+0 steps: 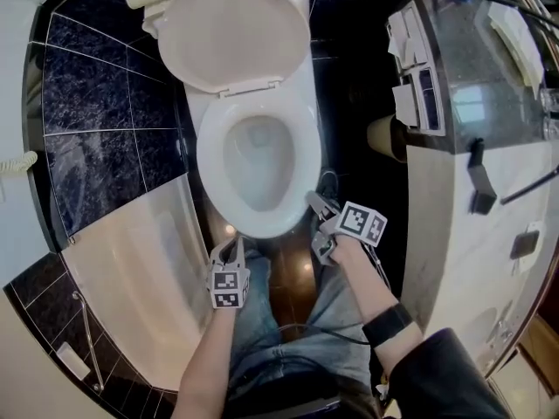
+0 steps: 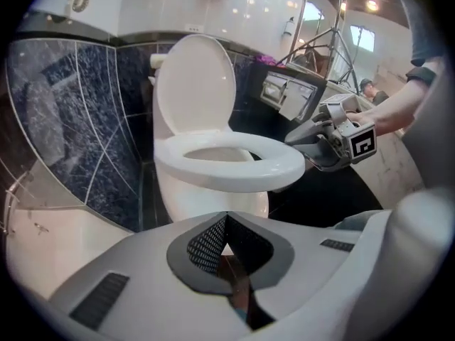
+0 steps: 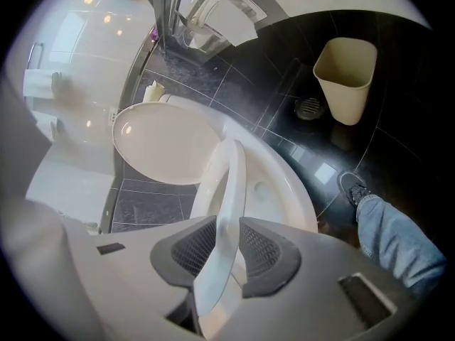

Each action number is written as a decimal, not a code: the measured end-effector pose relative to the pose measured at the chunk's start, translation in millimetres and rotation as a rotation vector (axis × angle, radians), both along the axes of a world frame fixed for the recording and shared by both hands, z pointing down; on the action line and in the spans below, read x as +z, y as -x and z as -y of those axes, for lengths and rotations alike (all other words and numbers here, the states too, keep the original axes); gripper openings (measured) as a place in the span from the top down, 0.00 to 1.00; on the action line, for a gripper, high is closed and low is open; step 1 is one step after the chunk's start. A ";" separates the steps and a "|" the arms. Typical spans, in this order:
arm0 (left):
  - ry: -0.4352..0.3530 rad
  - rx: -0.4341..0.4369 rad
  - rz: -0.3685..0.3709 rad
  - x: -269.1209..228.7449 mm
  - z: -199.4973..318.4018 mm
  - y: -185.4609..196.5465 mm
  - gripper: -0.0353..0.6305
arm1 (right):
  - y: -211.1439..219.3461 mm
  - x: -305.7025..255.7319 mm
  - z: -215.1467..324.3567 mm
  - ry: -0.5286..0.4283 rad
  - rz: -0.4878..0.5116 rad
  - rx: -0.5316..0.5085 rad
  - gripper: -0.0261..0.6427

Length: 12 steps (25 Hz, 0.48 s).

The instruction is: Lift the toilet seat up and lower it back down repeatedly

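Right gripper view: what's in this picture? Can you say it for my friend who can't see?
The right gripper pinches the edge of a white toilet seat, lifted off the bowl, with the lid standing open behind. On the dark tiled floor are a beige bin and the person's shoe and jeans leg.

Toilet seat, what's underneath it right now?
The white bowl sits under the toilet seat, whose front edge the right gripper clamps. The bowl's inside shows through the opening; from the head view the seat hides the rim.
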<state>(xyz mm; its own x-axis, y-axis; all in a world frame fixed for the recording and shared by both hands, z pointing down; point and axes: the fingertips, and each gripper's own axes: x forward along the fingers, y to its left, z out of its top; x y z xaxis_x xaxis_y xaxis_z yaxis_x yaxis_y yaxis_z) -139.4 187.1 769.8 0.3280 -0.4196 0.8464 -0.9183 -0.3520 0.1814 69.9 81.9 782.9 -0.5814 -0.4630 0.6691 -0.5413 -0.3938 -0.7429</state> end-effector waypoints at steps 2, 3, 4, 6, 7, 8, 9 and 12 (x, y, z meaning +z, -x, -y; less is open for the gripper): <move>0.000 0.015 -0.033 -0.6 10.2 -16.2 0.95 | 2.3 -4.0 2.0 0.004 0.010 0.010 0.79; -0.005 0.013 -0.043 -2.0 15.4 -21.4 0.95 | 3.2 -5.8 2.8 0.006 0.016 0.018 0.79; -0.012 0.007 -0.049 -3.6 20.0 -24.7 0.95 | 3.6 -7.5 3.7 0.007 0.022 0.026 0.79; -0.021 -0.005 -0.050 -7.2 25.5 -26.7 0.95 | 3.2 -12.0 5.7 0.002 0.017 0.019 0.79; -0.023 -0.010 -0.054 -11.4 27.7 -27.9 0.95 | 2.5 -15.5 7.1 -0.006 0.006 0.003 0.79; -0.026 -0.014 -0.059 -16.8 30.3 -29.0 0.95 | 2.0 -19.5 9.1 -0.016 -0.001 -0.011 0.79; -0.030 -0.019 -0.062 -21.6 33.0 -29.1 0.95 | 2.0 -23.1 11.4 -0.024 -0.003 -0.018 0.79; -0.053 -0.041 -0.047 -28.6 38.8 -22.5 0.95 | 2.9 -32.1 17.3 -0.031 0.001 -0.019 0.79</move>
